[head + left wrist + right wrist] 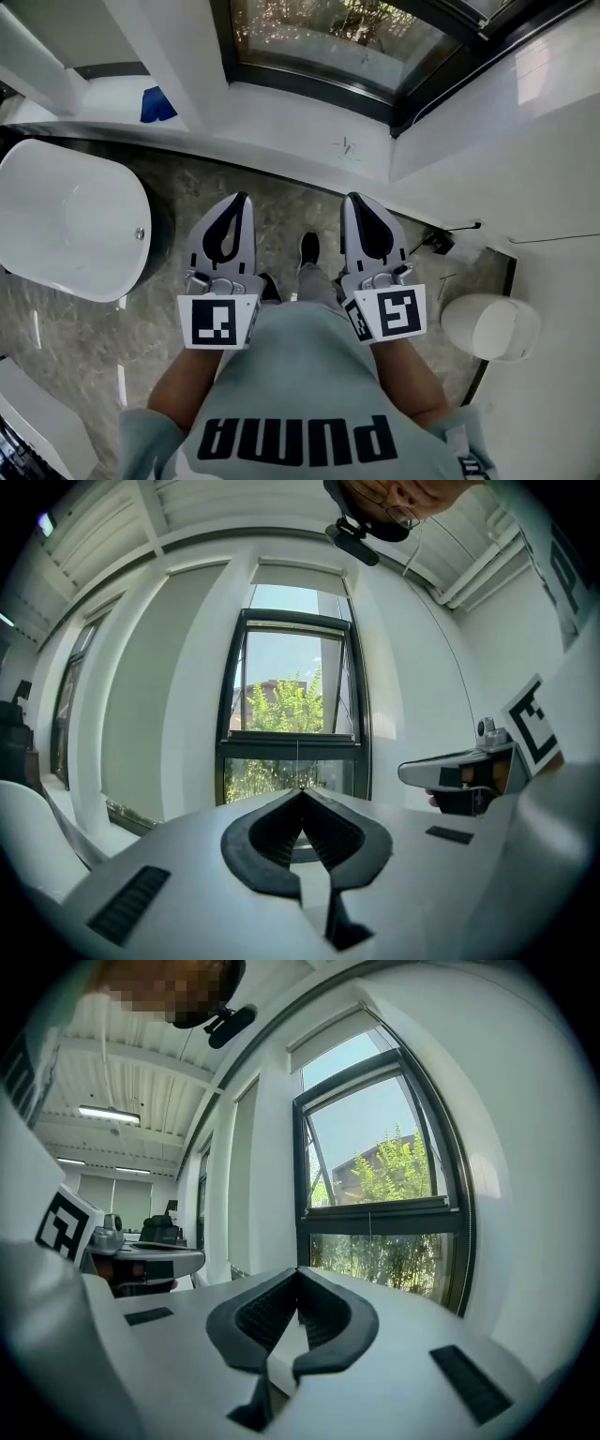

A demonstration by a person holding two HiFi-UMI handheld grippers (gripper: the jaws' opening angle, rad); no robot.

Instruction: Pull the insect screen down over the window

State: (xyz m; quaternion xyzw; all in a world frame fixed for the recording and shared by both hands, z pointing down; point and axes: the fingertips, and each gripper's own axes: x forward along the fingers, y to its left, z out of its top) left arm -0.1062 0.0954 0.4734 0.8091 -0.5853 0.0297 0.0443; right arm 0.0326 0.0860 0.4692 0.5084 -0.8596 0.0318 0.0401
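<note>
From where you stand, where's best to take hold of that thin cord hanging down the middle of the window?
Probably low down: the cord hangs straight and thin before the window, so come head-on from the room side with jaws either side, then pinch. The left gripper and right gripper are both shut, so one must open first.

The window [328, 42] is cut off by the top edge of the head view. At upper left, a blue thing [157, 105] is half hidden behind a pillar [178, 56]; what it is cannot be told.
</note>
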